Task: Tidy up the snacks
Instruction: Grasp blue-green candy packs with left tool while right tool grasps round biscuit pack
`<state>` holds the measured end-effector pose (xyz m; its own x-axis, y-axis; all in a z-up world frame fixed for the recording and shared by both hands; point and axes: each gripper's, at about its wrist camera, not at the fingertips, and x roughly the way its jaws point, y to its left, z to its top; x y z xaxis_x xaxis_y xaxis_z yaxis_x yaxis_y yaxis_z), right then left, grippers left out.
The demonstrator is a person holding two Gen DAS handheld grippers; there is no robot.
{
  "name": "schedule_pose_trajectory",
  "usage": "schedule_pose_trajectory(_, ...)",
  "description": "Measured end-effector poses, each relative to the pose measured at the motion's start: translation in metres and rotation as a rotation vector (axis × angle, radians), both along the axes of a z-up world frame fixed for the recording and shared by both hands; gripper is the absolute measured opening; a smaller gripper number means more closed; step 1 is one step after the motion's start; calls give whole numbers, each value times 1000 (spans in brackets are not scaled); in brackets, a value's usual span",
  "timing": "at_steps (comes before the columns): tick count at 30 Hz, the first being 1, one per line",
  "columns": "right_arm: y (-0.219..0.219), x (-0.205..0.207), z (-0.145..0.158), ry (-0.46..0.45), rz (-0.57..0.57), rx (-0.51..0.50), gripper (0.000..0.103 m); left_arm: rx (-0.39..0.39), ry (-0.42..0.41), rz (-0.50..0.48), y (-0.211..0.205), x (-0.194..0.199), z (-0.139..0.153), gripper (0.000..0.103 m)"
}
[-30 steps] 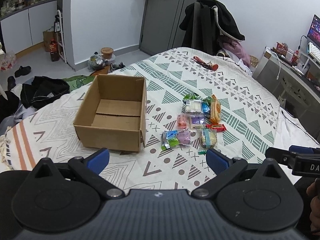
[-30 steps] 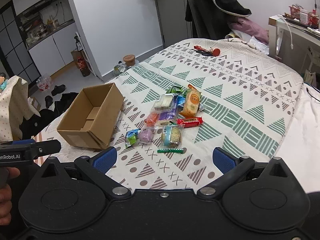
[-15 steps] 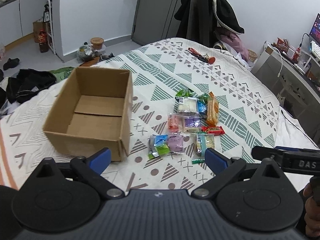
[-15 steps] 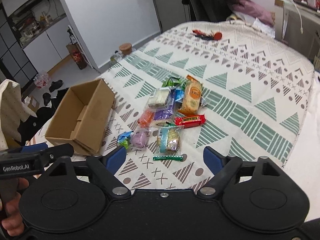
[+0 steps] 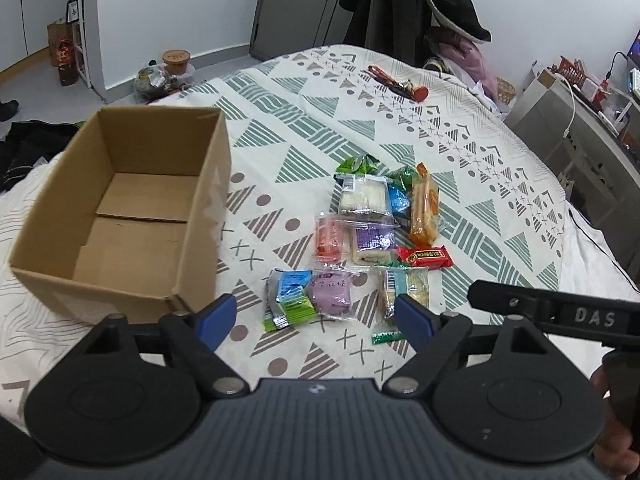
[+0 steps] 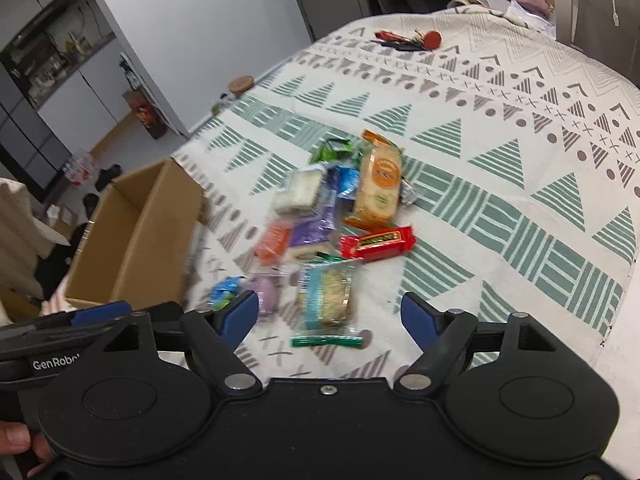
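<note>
Cardboard box [image 5: 120, 216] sits left of the snacks [image 5: 360, 240], ahead of both empty tools [image 5: 316, 316] [image 6: 330, 316], jaws spread but just narrowing.

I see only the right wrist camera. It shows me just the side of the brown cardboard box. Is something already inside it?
Observer: No. In the left wrist view the brown cardboard box is open at the top and its floor is bare. Only the bottom flaps show.
Operator: Near the box, a small blue packet is blurred and half hidden for me. What is it?
Observer: It is a blue and green foil packet. It lies flat and touches the purple wrapped snack on its right.
Operator: Does any snack lie against the box?
Observer: No. A strip of the patterned bedspread separates the box from all the snacks.
</note>
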<state>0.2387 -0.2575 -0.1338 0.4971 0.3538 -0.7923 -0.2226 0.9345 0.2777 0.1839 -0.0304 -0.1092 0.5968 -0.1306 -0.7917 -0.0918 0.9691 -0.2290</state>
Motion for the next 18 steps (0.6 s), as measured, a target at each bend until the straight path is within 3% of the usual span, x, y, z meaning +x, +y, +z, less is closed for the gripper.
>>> schedule_pose_trajectory(6, -1, 14, -16, 42, 19, 41, 74, 1, 35, 14, -7, 17, -19, 67)
schedule_pose_trajectory(13, 9, 32, -36, 102, 50, 49, 68, 11, 66, 59, -8, 34, -40, 63)
schedule_pose_trajectory(18, 12, 41, -48, 135, 60, 54, 65, 0, 92, 116, -3, 45, -56, 51)
